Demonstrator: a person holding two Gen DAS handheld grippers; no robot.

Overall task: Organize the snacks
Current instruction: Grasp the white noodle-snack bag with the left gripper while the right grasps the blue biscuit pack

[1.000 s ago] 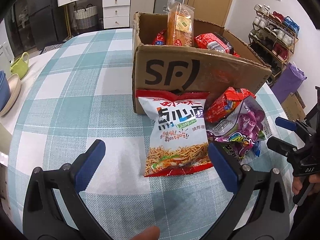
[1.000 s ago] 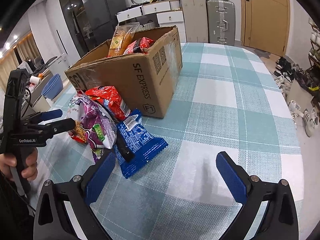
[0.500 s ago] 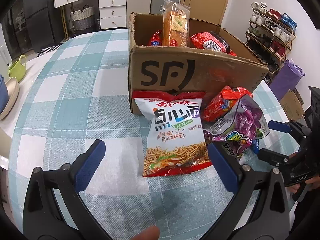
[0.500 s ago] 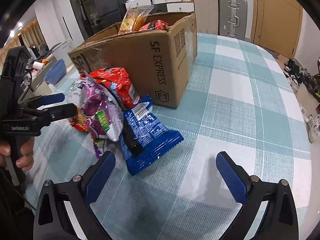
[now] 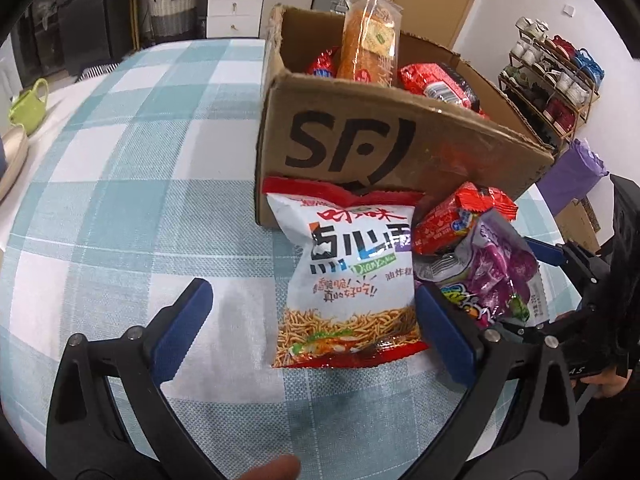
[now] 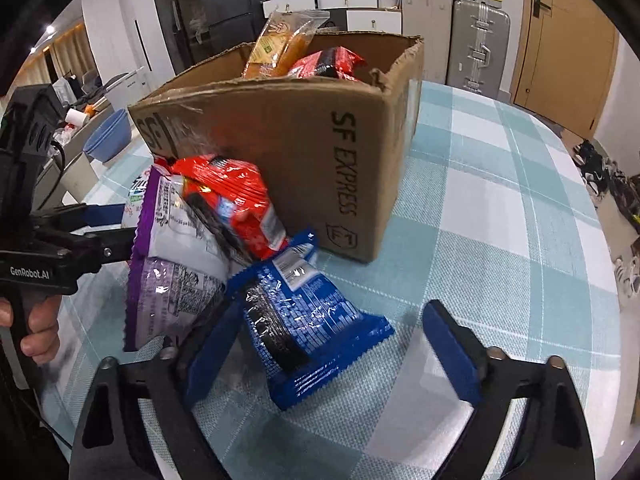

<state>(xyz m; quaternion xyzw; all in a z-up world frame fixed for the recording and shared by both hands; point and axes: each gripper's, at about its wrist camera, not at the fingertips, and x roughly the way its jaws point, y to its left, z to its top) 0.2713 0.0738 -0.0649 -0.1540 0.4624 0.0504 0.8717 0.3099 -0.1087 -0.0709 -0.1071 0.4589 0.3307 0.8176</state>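
While several packets already stand inside the SF Express carton (image 5: 400,148), including a tall orange snack pack (image 5: 370,40) and red bags, four remain outside, leaning at its 6 o'clock side on the checked tablecloth (image 5: 120,184): a white noodle-snack bag (image 5: 352,276), a red packet (image 6: 236,204), a purple bag (image 6: 172,264) and a blue packet (image 6: 304,316). By my reading, roughly half is left. The left gripper (image 5: 316,316) is spread around the noodle bag; the right gripper (image 6: 332,348) is spread around the blue packet, neither yet closed.
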